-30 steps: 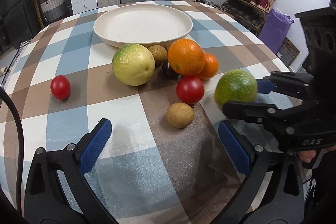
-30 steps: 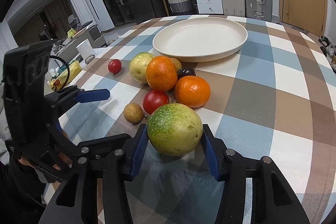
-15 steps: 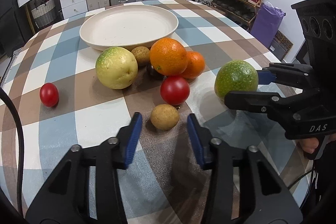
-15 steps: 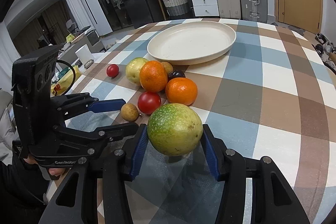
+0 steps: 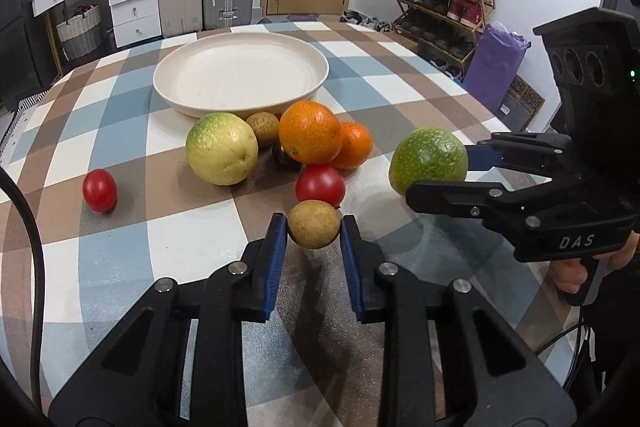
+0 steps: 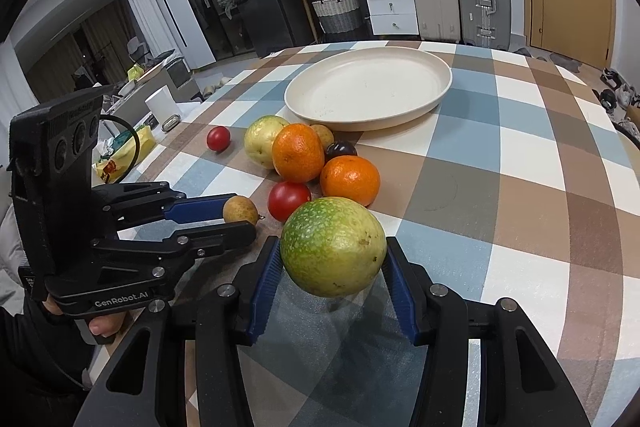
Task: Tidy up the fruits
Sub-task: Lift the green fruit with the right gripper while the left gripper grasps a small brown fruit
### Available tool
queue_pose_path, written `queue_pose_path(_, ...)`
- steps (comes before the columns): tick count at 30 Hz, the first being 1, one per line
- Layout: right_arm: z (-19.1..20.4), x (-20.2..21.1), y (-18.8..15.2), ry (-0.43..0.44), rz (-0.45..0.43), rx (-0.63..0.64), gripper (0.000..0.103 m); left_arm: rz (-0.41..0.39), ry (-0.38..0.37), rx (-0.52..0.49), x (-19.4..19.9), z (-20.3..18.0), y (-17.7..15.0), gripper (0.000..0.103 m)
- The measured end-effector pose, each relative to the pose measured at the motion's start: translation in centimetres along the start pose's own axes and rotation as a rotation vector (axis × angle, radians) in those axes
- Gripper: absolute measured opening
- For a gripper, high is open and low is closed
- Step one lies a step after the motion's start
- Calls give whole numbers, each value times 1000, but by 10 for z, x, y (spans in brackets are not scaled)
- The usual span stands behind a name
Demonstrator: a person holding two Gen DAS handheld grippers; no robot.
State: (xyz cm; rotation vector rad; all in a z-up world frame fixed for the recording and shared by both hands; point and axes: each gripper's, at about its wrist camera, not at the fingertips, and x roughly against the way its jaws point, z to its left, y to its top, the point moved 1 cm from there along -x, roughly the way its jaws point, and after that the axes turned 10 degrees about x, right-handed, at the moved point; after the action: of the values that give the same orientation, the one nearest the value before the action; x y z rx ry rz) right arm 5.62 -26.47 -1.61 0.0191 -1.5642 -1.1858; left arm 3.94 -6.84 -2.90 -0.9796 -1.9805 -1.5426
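Note:
My left gripper is shut on a small tan round fruit, seen in the right wrist view as the tan fruit between blue pads. My right gripper is shut on a large green speckled fruit, held just above the cloth; the left wrist view shows this green fruit at the right. Behind them lie a red tomato, two oranges, a yellow-green fruit, another tan fruit and a dark plum. A cream plate stands empty beyond.
A lone small red tomato lies at the left on the checked tablecloth. Suitcases, drawers and a shoe rack stand beyond the round table's far edge. A person's hand grips the left tool's handle.
The left gripper's jaws went from wide open to shut around the small tan fruit. The right gripper kept hold of the green fruit and lifted it slightly off the cloth.

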Motion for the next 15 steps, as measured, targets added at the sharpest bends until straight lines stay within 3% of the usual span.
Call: queue_pose_path(15, -8, 23, 34, -52, -115, -8, 52, -169, 15, 60, 44, 15, 41, 24)
